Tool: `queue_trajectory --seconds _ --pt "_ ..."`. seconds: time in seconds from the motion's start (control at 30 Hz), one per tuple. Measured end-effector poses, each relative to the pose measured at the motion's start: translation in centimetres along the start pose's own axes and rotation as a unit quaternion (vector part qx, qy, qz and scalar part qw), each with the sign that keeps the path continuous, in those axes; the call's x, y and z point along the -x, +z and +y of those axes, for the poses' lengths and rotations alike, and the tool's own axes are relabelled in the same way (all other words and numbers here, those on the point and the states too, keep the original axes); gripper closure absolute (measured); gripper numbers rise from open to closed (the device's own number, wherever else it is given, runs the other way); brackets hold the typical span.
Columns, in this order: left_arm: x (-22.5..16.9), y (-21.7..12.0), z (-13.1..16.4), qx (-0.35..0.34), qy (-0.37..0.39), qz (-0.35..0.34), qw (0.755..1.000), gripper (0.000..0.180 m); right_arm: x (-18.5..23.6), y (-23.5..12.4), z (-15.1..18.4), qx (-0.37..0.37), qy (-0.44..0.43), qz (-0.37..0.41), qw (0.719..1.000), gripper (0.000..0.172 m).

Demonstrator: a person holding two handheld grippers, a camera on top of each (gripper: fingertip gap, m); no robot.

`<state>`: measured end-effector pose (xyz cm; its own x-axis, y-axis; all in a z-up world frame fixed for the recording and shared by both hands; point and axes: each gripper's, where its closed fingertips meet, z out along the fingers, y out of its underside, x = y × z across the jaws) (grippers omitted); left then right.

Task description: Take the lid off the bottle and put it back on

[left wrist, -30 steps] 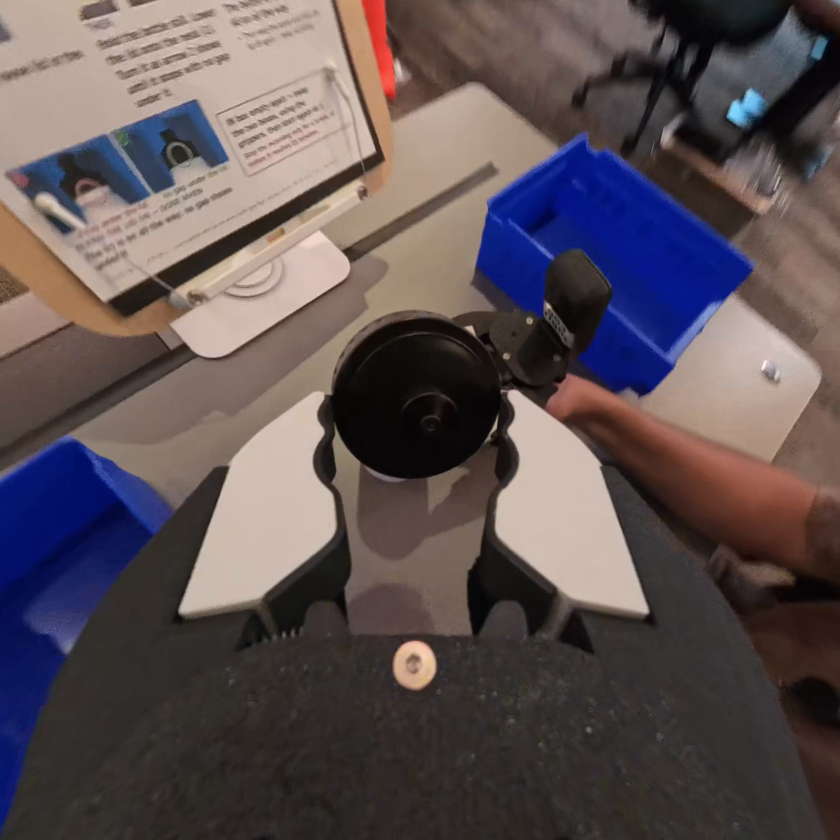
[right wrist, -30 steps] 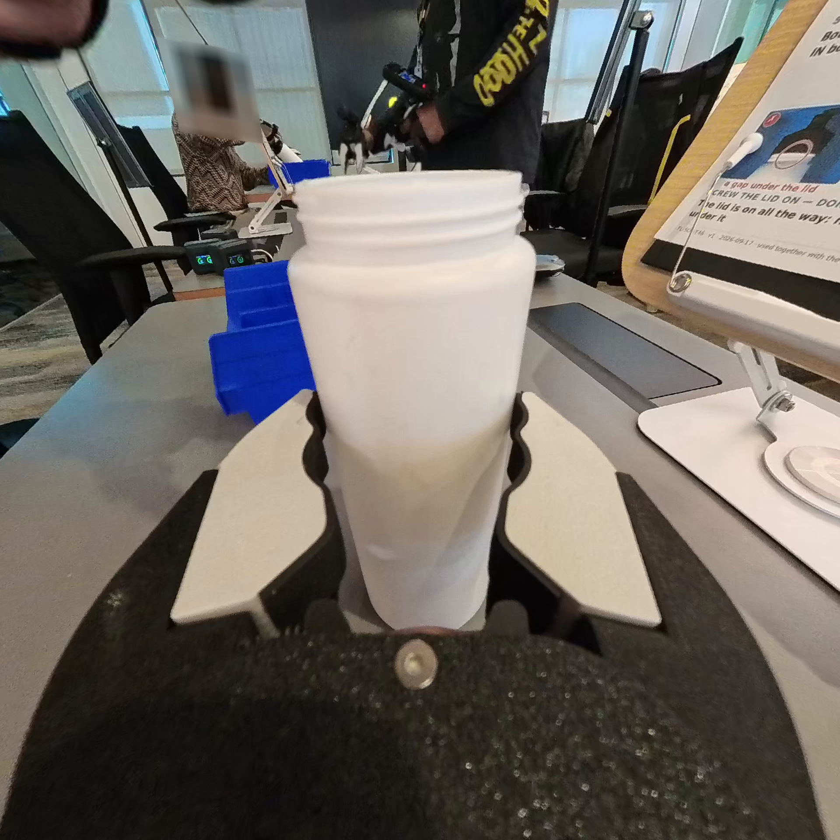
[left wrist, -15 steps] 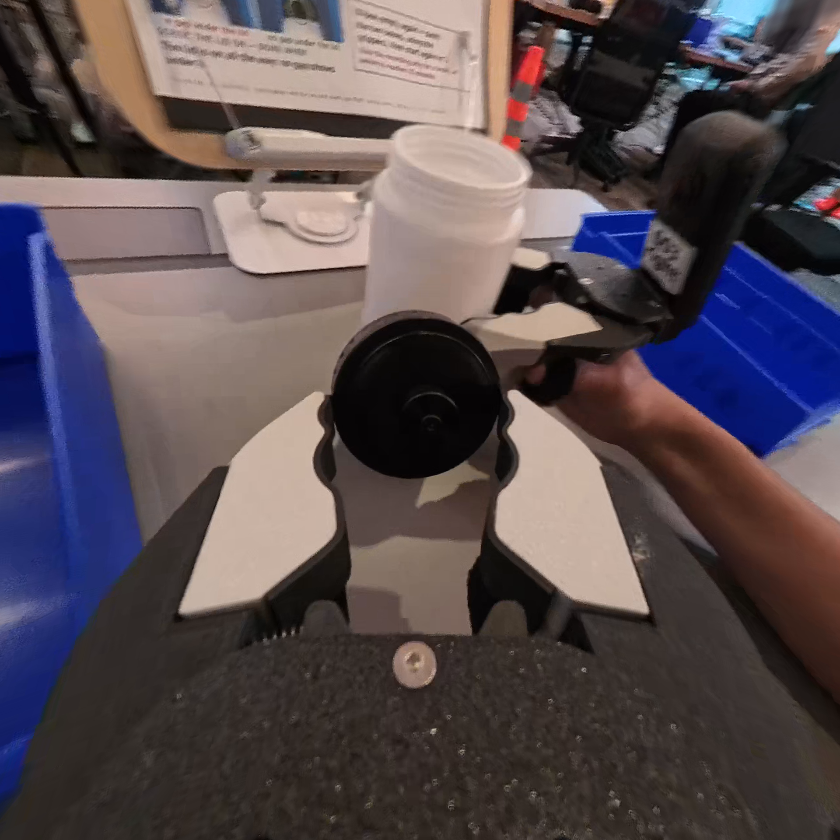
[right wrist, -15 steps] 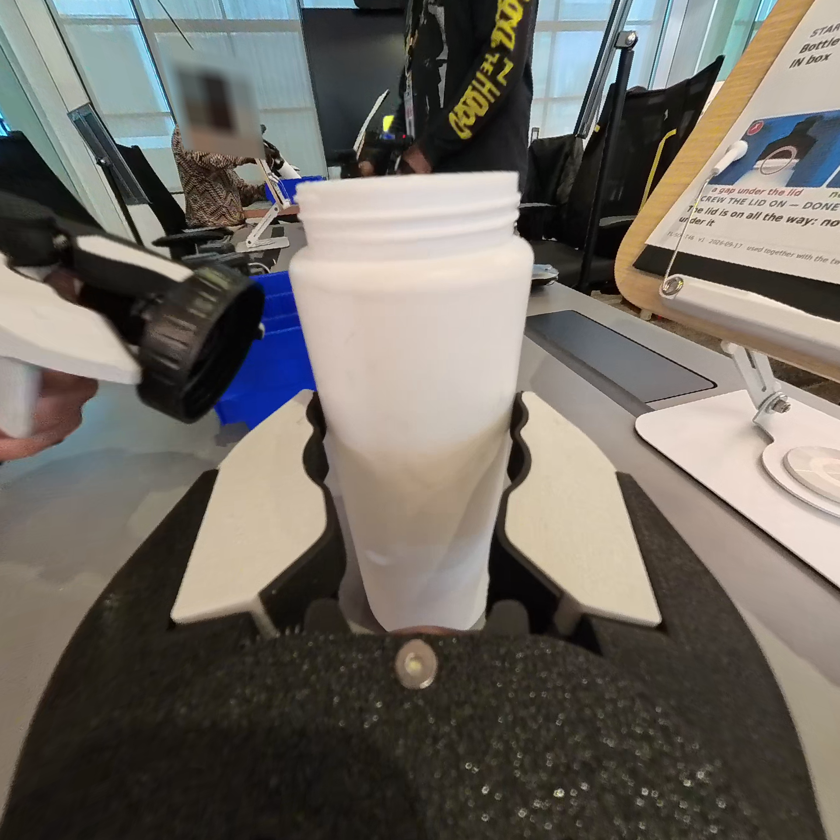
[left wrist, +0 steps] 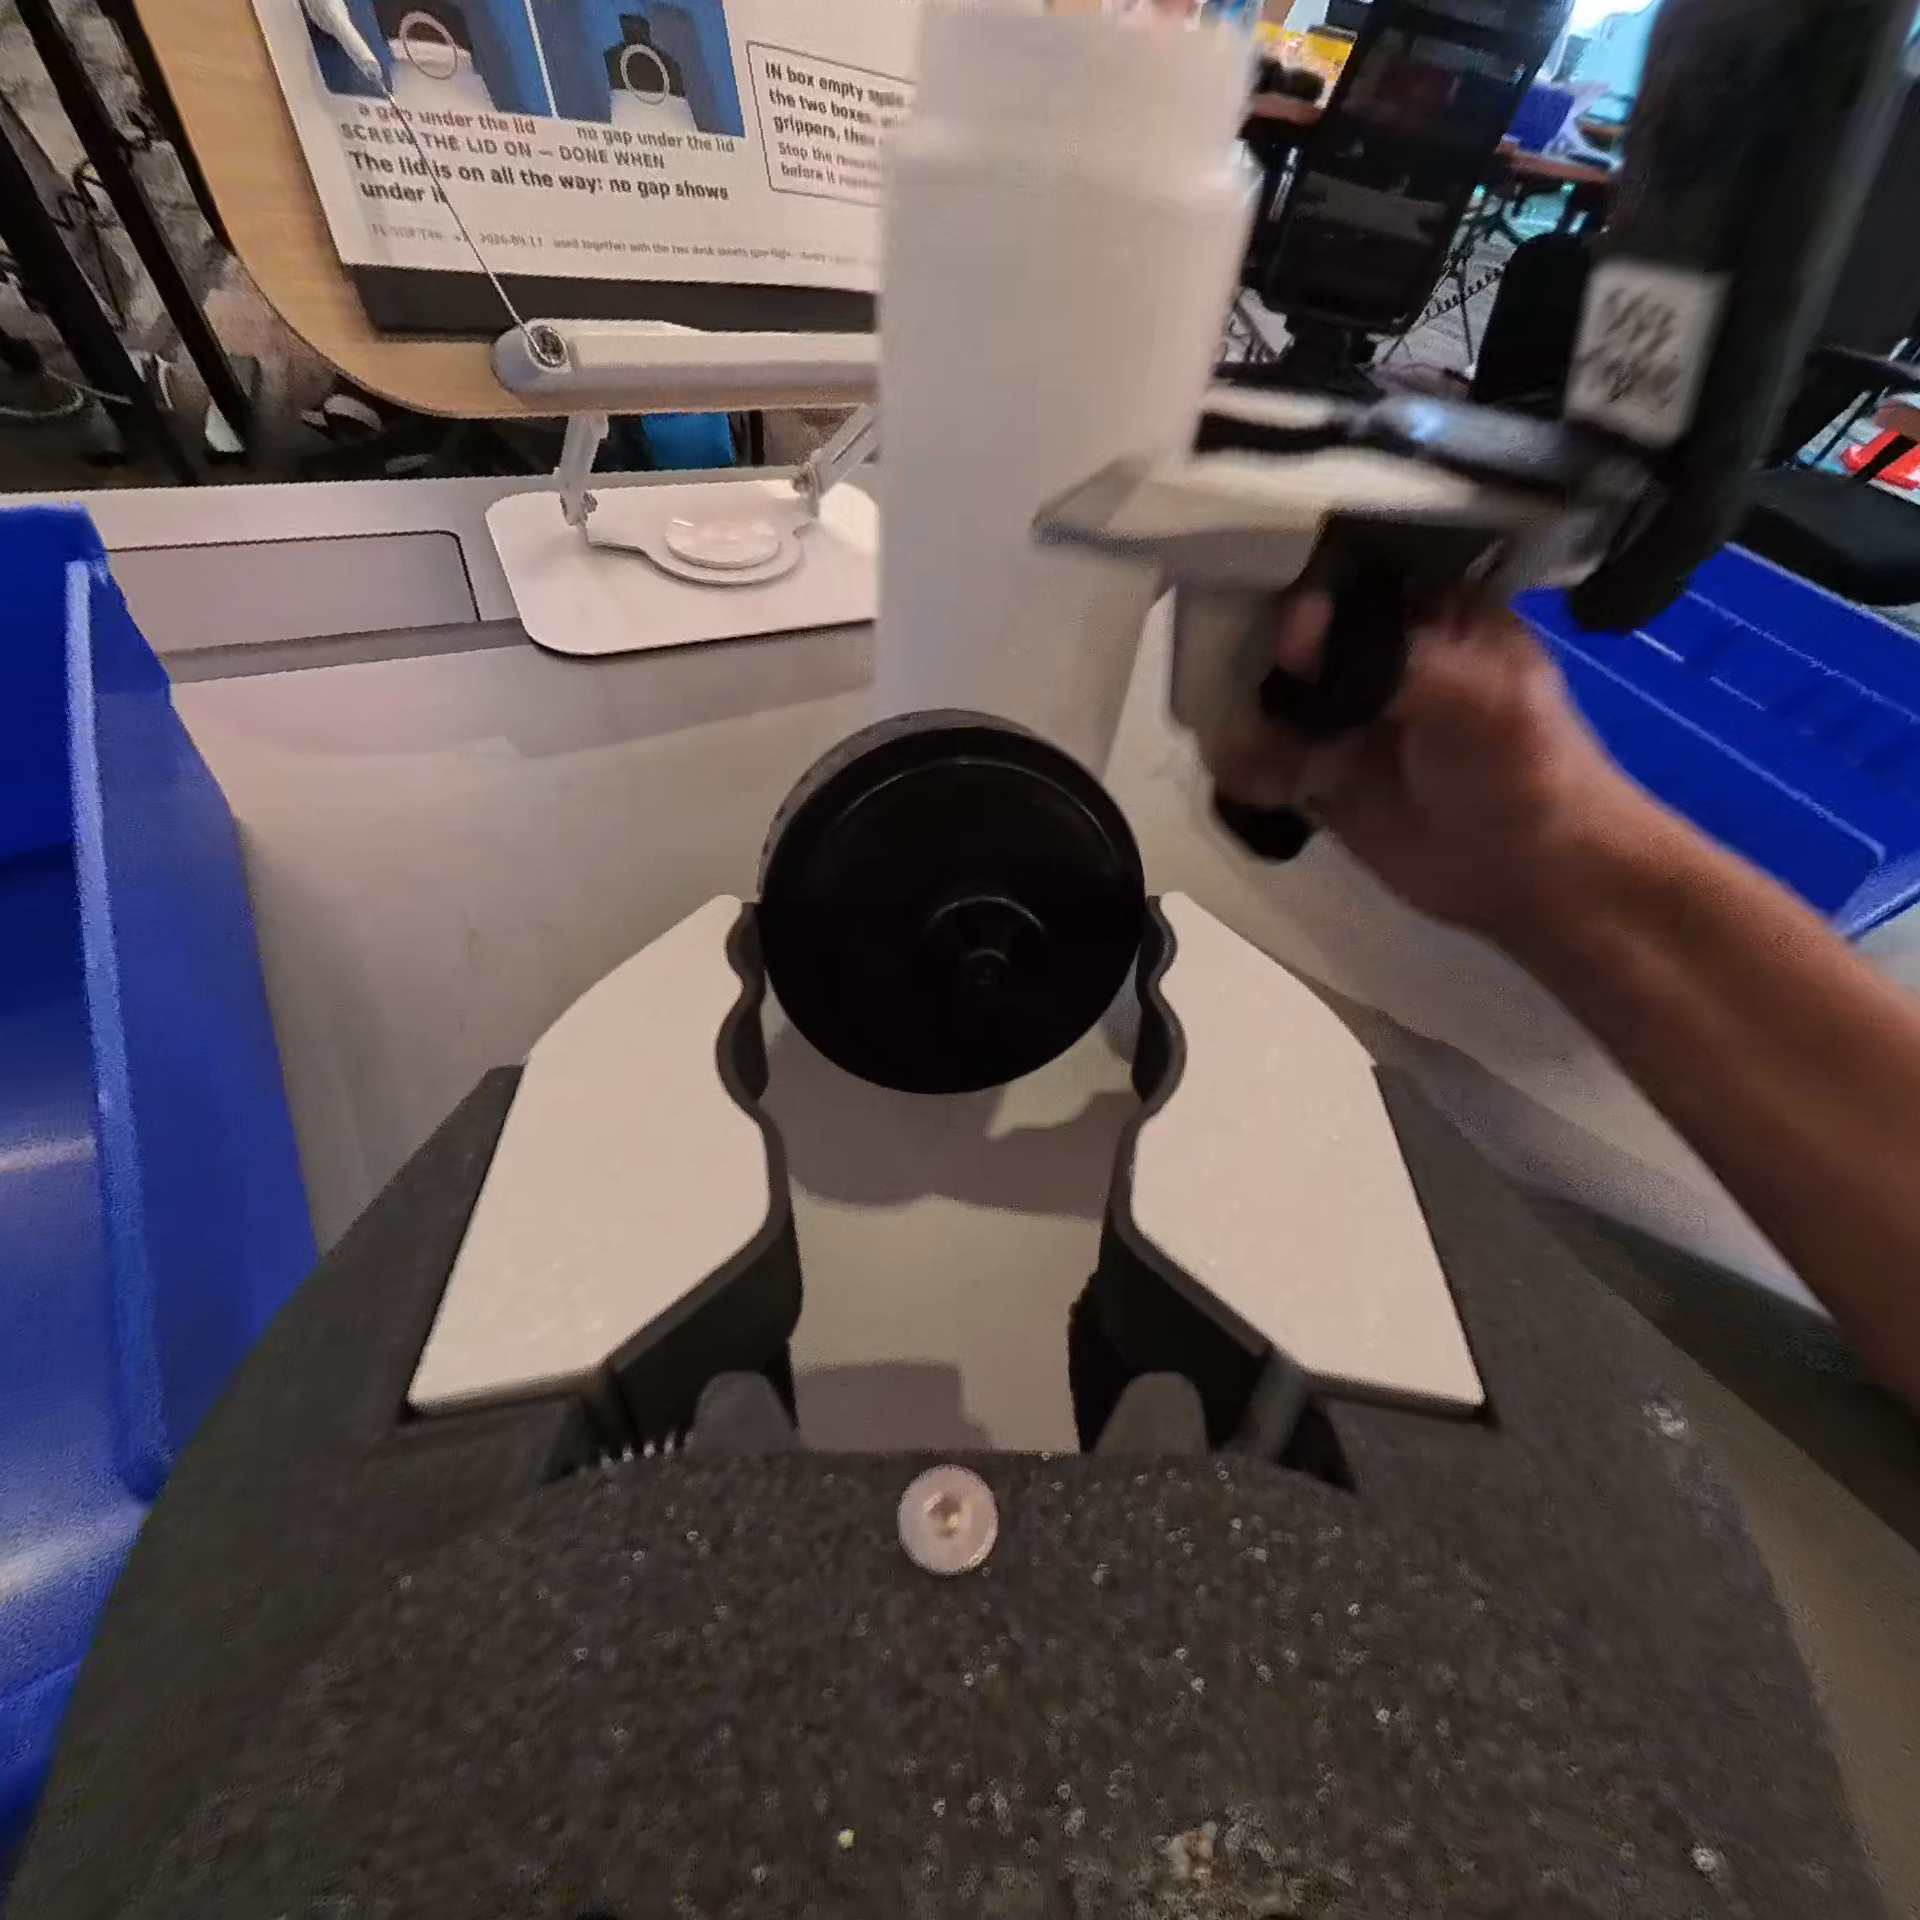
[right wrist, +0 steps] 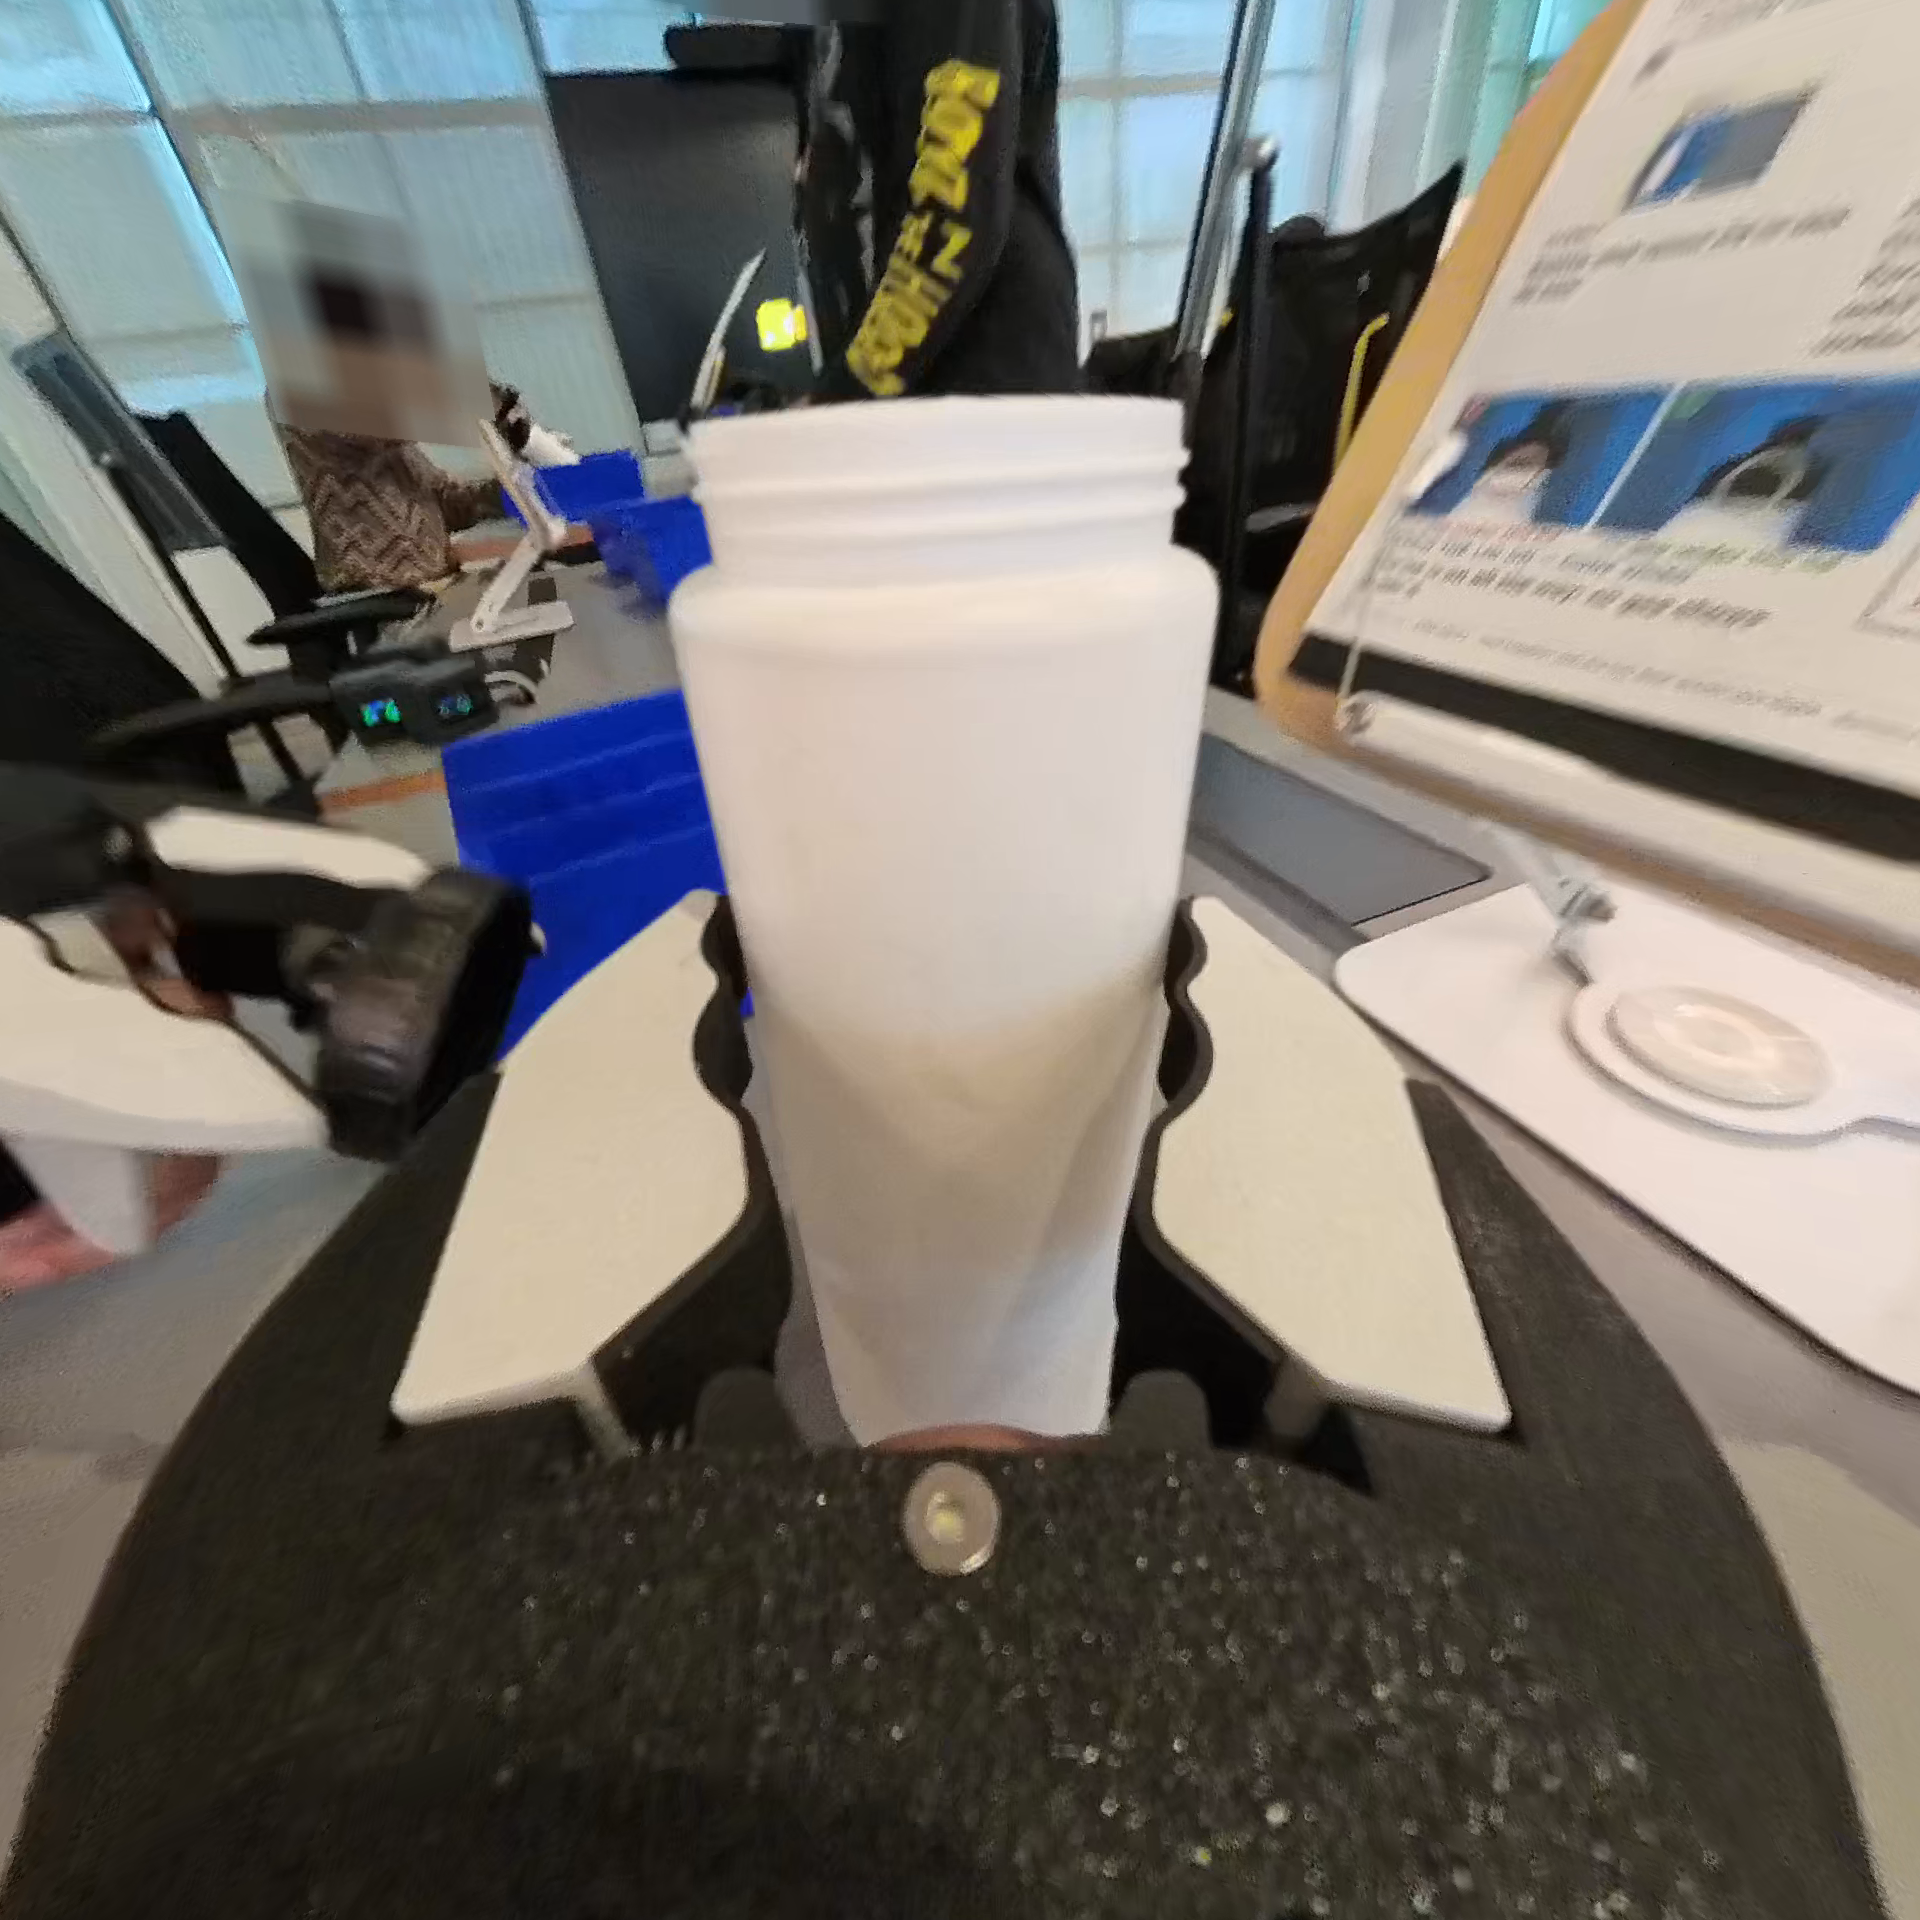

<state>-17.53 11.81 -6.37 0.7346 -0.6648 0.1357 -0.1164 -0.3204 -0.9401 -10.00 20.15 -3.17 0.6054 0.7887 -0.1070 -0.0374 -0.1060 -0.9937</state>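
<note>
A grey table carries blue bins at either side and a white stand bearing an instruction sheet. Over it the white bottle stands upright and uncapped, threads bare — the right gripper clenches its lower body, pads pressed on both flanks. Just left of the bottle, the left gripper grasps the black lid edge-on between its fingertips — apart from the bottle's mouth.
</note>
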Motion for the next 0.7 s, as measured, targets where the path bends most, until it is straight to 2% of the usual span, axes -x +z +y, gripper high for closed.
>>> queue_trajectory --seconds 0.13,0.27,0.33,0.4,0.43,0.5,0.6,0.7 --pt "0.3 -0.5 0.7 -0.003 0.021 -0.002 1.0 0.112 -0.4 -5.0 -7.3 -0.014 -0.011 0.073 0.997 0.094" --pt "0.1 -1.1 1.1 -0.009 0.005 0.018 1.0 0.112 -2.0 -13.0 -15.6 0.011 -0.059 0.194 0.979 0.094" --pt "0.0 -1.4 0.8 -0.017 0.0 0.029 0.999 0.112 -3.9 -17.8 -18.4 0.044 -0.055 0.271 0.96 0.094" --pt "-0.1 -1.5 0.8 -0.018 0.008 0.03 0.999 0.112 -6.4 -22.6 -19.4 0.093 -0.05 0.354 0.929 0.093" --pt "0.0 -1.5 0.9 -0.017 0.013 0.027 0.999 0.112 -7.9 -24.8 -18.7 0.13 -0.034 0.391 0.91 0.093" --pt "0.1 -1.6 1.0 -0.016 0.013 0.027 0.999 0.112 -10.4 -28.4 -15.4 0.22 0.02 0.438 0.871 0.093" --pt "0.7 -1.7 0.9 -0.016 -0.002 0.021 1.0 0.112 -12.9 -31.0 -7.9 0.32 0.127 0.451 0.824 0.094" --pt "1.4 -1.7 1.2 -0.01 -0.008 0.019 1.0 0.112 -14.0 -32.8 0.0 0.422 0.234 0.448 0.752 0.094"
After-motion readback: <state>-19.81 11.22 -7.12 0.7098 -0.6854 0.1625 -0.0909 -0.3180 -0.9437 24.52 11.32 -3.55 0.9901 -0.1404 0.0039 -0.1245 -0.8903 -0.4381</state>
